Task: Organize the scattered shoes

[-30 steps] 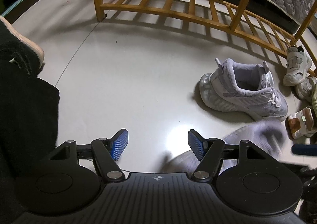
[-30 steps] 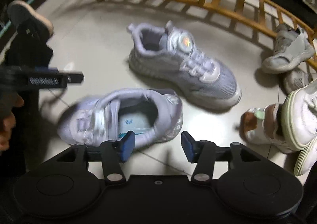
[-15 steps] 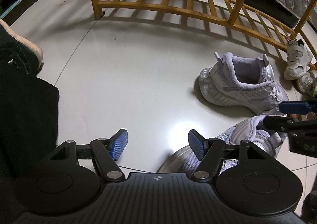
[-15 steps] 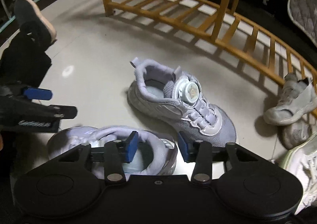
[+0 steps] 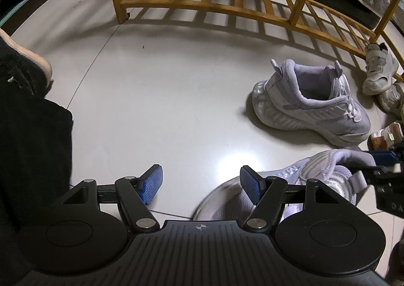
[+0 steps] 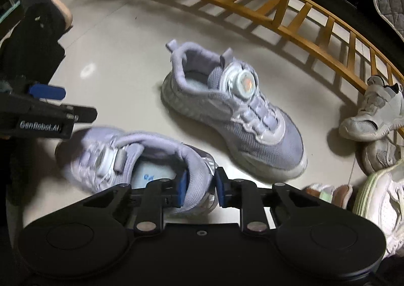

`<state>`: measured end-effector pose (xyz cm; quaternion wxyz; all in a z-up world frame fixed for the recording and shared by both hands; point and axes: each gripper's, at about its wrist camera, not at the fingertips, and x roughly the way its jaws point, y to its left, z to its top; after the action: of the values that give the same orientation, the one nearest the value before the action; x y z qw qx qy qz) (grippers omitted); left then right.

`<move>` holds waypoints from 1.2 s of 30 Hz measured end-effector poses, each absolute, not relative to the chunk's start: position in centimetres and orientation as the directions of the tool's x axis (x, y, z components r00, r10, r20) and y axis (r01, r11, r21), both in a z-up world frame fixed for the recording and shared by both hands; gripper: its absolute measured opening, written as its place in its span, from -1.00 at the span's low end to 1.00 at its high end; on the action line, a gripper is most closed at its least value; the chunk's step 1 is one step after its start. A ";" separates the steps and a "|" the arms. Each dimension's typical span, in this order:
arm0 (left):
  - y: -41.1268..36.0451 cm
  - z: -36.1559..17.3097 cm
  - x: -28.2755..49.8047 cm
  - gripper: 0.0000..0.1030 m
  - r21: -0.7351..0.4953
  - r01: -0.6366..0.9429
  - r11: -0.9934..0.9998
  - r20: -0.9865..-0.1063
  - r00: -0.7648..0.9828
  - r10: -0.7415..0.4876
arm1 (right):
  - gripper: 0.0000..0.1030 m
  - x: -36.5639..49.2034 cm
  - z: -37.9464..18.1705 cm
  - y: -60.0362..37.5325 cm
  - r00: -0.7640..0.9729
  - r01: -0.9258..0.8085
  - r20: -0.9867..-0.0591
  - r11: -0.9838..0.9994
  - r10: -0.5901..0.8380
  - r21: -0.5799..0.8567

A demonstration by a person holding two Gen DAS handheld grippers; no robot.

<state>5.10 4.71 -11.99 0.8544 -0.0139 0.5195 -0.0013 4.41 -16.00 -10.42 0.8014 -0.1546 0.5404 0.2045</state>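
Observation:
Two lilac sneakers lie on the pale tiled floor. The near sneaker [image 6: 121, 157] points left, and its toe [image 5: 315, 172] shows beside my left gripper's right finger. My right gripper [image 6: 201, 188] is closing on its heel: one blue pad sits inside the collar, the other outside, and both press the heel wall. The second lilac sneaker [image 6: 240, 119] [image 5: 310, 106] stands upright beyond it, toe to the right. My left gripper [image 5: 200, 186] hangs open over bare floor with nothing between its pads.
A low wooden slatted shoe rack [image 5: 227, 8] [image 6: 252, 8] curves across the back. Small white shoes [image 6: 373, 114] [image 5: 378, 71] are piled at its right end, with a green-soled white shoe [image 6: 378, 197] nearer. A person's dark trouser leg and shoe [image 5: 25, 63] are at the left.
My right gripper came down over the near sneaker's heel and its jaws narrowed onto the heel wall. The sneaker shifted slightly. The left gripper stayed put and open.

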 end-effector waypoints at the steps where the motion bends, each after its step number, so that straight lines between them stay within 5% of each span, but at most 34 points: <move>1: 4.7 -12.0 5.1 0.35 -0.024 -0.012 1.000 -0.889 0.457 -0.016 | -0.49 4.2 -10.4 -16.1 0.328 -0.500 -0.931 0.866 0.157 -0.030; 18: 4.5 -12.3 4.8 0.45 0.009 -0.038 0.999 -0.905 0.426 0.025 | -0.30 1.1 -9.9 -17.5 0.250 -0.505 -0.945 0.861 0.210 0.058; 36: 4.9 -12.8 3.9 0.45 -0.010 -0.107 0.994 -0.924 0.382 0.032 | -0.08 4.6 -9.0 -21.4 0.419 -0.300 -0.866 0.942 0.271 0.150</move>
<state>3.90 4.92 -12.83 0.8305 -0.0339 0.5544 0.0418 4.60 -21.44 -9.05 0.8423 -0.0140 0.5114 0.1696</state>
